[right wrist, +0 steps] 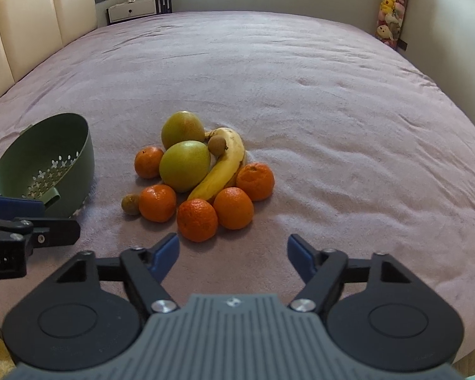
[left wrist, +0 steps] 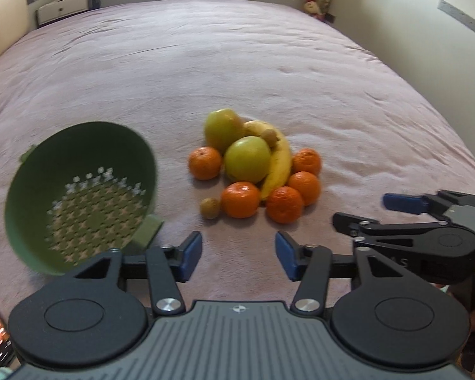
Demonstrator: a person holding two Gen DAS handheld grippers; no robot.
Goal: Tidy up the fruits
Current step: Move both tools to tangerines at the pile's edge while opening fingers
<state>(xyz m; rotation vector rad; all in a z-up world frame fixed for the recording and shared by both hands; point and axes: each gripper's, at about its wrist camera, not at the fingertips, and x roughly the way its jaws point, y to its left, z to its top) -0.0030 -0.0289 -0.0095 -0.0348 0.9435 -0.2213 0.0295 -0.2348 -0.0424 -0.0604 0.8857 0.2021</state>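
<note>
While the green colander lies tipped on its side on the bed, left of the fruit pile, the left gripper hangs wide open and empty before the pile, and the right gripper likewise.

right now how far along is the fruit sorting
Nothing looks done: the green colander sits tilted and holds no fruit. Nothing is in hand; left gripper and right gripper are both open. All is left: five oranges, two green apples, banana and two small brown fruits lie piled on the bed.
</note>
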